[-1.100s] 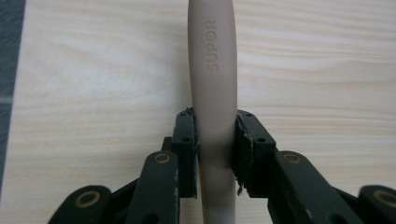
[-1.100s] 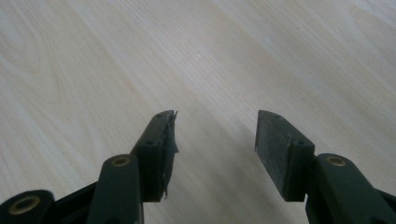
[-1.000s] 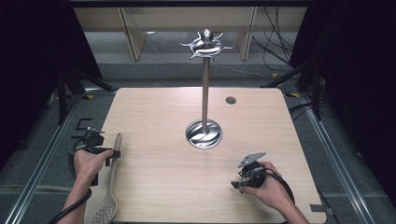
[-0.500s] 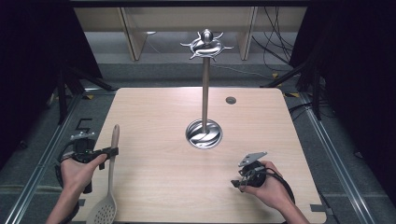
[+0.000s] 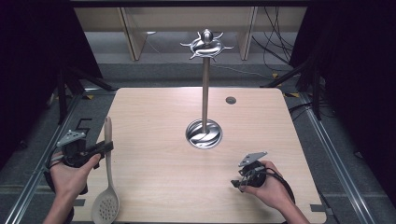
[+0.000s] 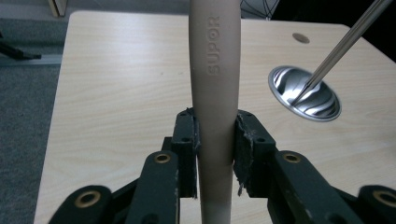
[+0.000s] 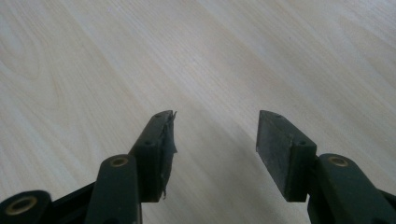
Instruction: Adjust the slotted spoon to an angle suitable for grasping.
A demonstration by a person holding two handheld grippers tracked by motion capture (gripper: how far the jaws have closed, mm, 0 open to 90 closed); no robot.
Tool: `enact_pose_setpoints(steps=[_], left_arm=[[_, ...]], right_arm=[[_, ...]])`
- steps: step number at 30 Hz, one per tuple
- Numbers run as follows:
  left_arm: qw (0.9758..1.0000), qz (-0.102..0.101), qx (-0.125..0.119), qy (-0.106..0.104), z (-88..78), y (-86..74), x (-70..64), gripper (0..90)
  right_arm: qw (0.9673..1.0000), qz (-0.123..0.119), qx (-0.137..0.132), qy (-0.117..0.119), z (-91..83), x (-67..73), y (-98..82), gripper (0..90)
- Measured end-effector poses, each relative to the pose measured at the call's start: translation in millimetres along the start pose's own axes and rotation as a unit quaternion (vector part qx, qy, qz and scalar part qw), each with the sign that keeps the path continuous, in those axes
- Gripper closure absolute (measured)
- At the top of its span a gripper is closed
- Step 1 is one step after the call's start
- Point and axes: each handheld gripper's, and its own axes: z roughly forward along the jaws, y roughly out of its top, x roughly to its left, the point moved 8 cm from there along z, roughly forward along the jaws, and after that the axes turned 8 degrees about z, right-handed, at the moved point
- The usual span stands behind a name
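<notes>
Since the earlier frames, the left gripper (image 5: 103, 148) has been carried leftward to the table's left edge, and the slotted spoon (image 5: 107, 186) has been swung with it, so that its handle now points away from the person and its perforated bowl lies nearest the person at the table's near left edge. The beige handle (image 6: 215, 93) is pinched between the two black jaws of the left gripper (image 6: 215, 149), whose pads are pressed against both of its sides; raised lettering is seen on the handle above the grip. In the left gripper view, the wooden table (image 6: 121, 70) lies beyond the handle, with the shiny round base (image 6: 304, 92) of a metal stand to the right and its thin pole (image 6: 345, 39) rising from it. From the high view, the stand (image 5: 204, 88) is seen upright near the table's middle, topped by a ring of hooks (image 5: 207, 43), well apart from both hands. The right gripper (image 5: 239, 179) is held low near the table's near right corner; its jaws have just been opening and are spread apart, with nothing between them except bare wood (image 7: 215, 70).
</notes>
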Motion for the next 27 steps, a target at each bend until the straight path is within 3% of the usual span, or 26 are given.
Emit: enact_pose_setpoints(steps=[1, 6, 11, 16, 18, 20, 22, 25, 27], left_arm=[[1.0, -0.002, -0.006, -0.002, -0.6, 1.6, -0.8, 70.9], [0.9994, -0.001, -0.032, -0.013, -4.5, 11.1, -4.2, 70.9], [0.9989, 0.007, -0.043, -0.016, -6.2, 18.8, -6.2, 70.9], [0.9985, 0.021, -0.048, -0.016, -9.5, 28.0, -10.6, 70.9], [0.9982, 0.023, -0.053, -0.018, -9.8, 31.6, -13.0, 70.9], [0.9978, 0.025, -0.058, -0.02, -10.1, 34.6, -15.2, 70.9], [0.9974, 0.029, -0.062, -0.021, -10.9, 37.2, -16.9, 70.9], [0.9969, 0.035, -0.066, -0.022, -11.8, 41.3, -18.3, 70.9], [0.9965, 0.038, -0.071, -0.024, -13.0, 45.0, -19.5, 70.9]], right_arm=[[0.9999, 0.013, 0.008, 0.002, -1.2, 2.1, -1.3, 47.1], [1.0, 0.0, 0.001, 0.0, 0.4, 0.0, -0.2, 47.0], [0.9999, 0.015, -0.003, 0.007, -0.2, 1.6, 0.6, 46.9], [0.9999, 0.011, -0.004, 0.0, -1.6, -0.7, 0.5, 46.9], [0.9995, 0.029, -0.011, 0.009, -1.9, 1.5, 2.2, 46.9], [0.9998, -0.001, -0.02, -0.008, -2.4, -4.6, 3.3, 46.9], [0.9995, 0.012, -0.03, -0.003, -3.2, -3.0, 5.0, 46.9], [0.999, 0.011, -0.043, -0.005, -4.2, -4.5, 7.0, 46.9], [0.9993, 0.008, -0.036, -0.007, -5.9, -6.4, 6.1, 46.9]])
